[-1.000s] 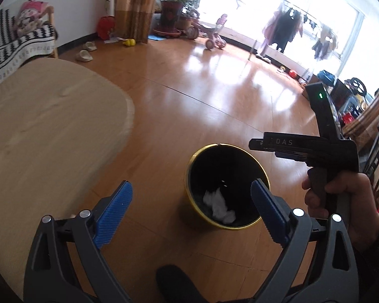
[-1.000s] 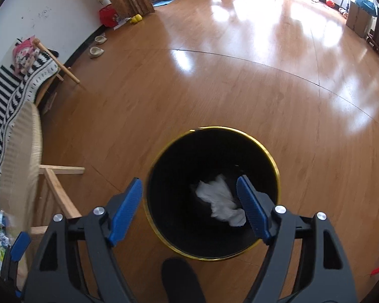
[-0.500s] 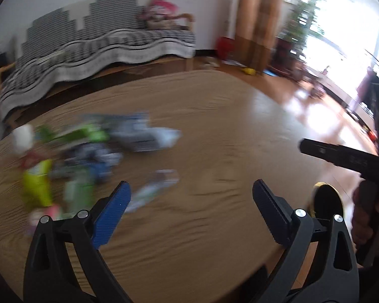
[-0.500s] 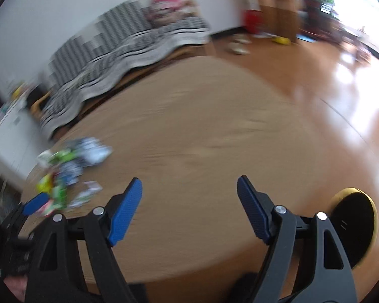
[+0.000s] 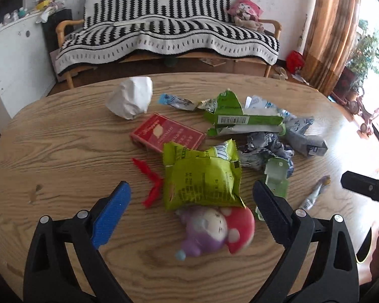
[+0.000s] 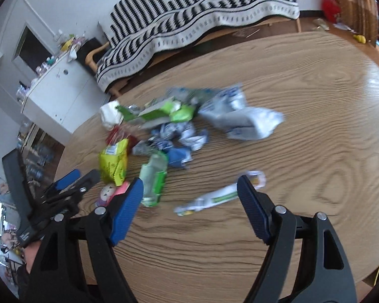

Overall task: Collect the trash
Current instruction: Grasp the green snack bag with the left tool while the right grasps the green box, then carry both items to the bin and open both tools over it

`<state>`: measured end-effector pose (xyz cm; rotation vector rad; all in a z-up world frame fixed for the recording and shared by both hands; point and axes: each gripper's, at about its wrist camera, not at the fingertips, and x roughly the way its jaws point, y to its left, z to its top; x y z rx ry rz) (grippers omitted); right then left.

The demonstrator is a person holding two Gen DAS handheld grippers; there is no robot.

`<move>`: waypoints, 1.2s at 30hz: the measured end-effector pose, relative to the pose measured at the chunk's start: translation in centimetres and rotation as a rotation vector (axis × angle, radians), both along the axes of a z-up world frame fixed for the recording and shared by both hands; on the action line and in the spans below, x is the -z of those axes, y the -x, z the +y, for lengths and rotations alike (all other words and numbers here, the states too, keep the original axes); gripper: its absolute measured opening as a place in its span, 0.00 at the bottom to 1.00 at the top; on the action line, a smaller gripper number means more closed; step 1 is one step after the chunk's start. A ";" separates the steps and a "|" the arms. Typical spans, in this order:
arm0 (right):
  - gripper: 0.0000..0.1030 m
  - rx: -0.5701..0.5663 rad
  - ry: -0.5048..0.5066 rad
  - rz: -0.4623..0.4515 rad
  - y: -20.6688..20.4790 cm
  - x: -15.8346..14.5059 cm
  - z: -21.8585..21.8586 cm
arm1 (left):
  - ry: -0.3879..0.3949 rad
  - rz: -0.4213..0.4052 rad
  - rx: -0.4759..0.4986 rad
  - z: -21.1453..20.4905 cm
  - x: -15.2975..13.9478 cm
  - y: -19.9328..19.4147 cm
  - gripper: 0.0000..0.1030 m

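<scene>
Between pickups: both tools empty, poised over the bench [image 5: 50, 151] for the next piece of trash.

Left gripper [image 5: 190, 212] with fingers [image 5: 111, 214] wide apart, nothing between the pads; just below the gap, a small purple-and-red toy figure [image 5: 214, 229], blurred, probably not trash. Just beyond it, touching, a crumpled yellow-green snack bag [image 5: 202, 176], puffed and creased, likely light and springy. Left of the bag, a thin red strip [image 5: 150, 179].

Right gripper [image 6: 189, 205] likewise spread and empty, hovering above a flattened white-and-green sachet [image 6: 214, 198], lying flat on the wood near the right finger. Left of that, a pale green torn carton [image 6: 154, 176], close to the left finger.

Next move, as judged: lower one tool over a single piece, close on a raised fold, lift, carry to the bin. Flat sachet probably hardest to pinch; snack bag easiest.

Further back in the left wrist view: red flat box [image 5: 166, 133]; crumpled blue-white foil wrappers [image 5: 262, 149]; a green torn carton with barcode [image 5: 237, 118]; a grey-blue squashed carton [image 5: 303, 136] at far right of the heap. Farthest, a white paper ball [image 5: 131, 98], apart from the rest. Bin itself barely glimpsed at the right edge, if at all; cannot tell.
</scene>
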<state>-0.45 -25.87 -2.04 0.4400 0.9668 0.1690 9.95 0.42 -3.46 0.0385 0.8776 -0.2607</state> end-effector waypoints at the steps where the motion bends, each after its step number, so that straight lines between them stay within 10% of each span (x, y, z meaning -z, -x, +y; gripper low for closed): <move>1: 0.73 -0.001 0.000 0.001 -0.8 0.1 0.8 | -0.008 0.000 0.013 -0.2 0.6 0.0 0.91; 8: 0.71 -0.010 0.010 0.032 -2.6 1.3 2.4 | -0.040 0.008 0.019 -1.4 2.2 -1.2 0.91; 16: 0.65 -0.024 0.033 0.044 -3.0 2.0 3.2 | 0.036 0.009 0.008 0.0 1.3 -1.4 0.50; 27: 0.54 -0.037 0.007 0.065 -4.7 2.8 5.3 | 0.097 -0.039 -0.086 3.2 -2.2 -0.1 0.48; 36: 0.14 -0.053 0.035 0.106 -6.1 4.6 7.1 | 0.071 -0.045 -0.067 2.0 -2.4 0.5 0.48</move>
